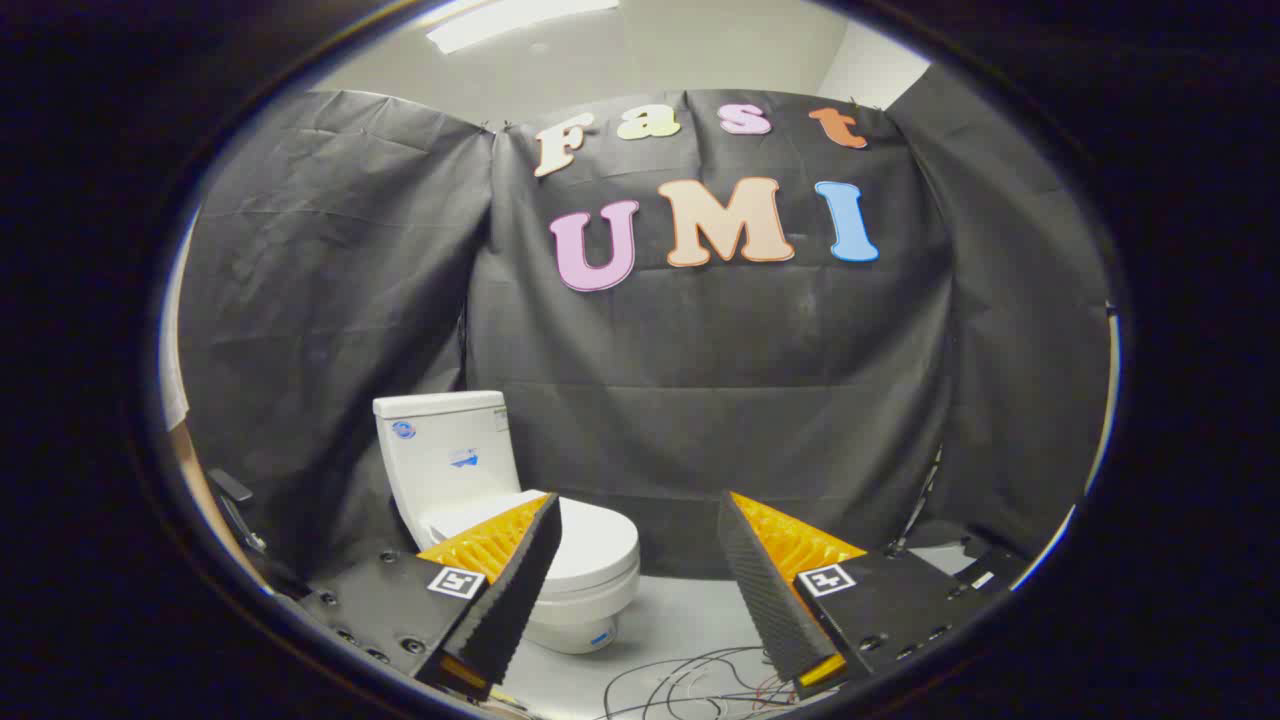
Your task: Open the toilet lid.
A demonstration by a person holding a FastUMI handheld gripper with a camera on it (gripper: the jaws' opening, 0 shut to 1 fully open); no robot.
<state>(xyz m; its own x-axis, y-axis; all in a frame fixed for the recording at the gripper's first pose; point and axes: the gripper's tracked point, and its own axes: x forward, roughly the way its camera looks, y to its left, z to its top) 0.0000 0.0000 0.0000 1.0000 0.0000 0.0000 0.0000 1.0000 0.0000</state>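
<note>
Plainly, nothing is gripped yet: the gripper (pixel 640 565) hangs in the air with its jaws spread wide apart and nothing but open space between the ribbed pads. Each finger carries a small square black-and-white marker on its back; these are patterns, not readable words.

The toilet (pixel 480 500) stands on the pale floor (pixel 680 620) against the black cloth wall, beyond the left finger (pixel 500 585), which covers part of its bowl. Its lid (pixel 590 545) lies flat and closed over the seat, with the rounded front edge pointing toward the gap between the fingers. That edge is probably the place to hook or pinch, so keeping the jaws spread suits an approach from the front.

On the tank (pixel 445 455), above and behind the lid, sit a round blue sticker, a smaller blue mark and a pale label near its top corner; all are too small to read. Loose cables (pixel 690 680) lie on the floor in front of the toilet, toward the right finger.
</note>
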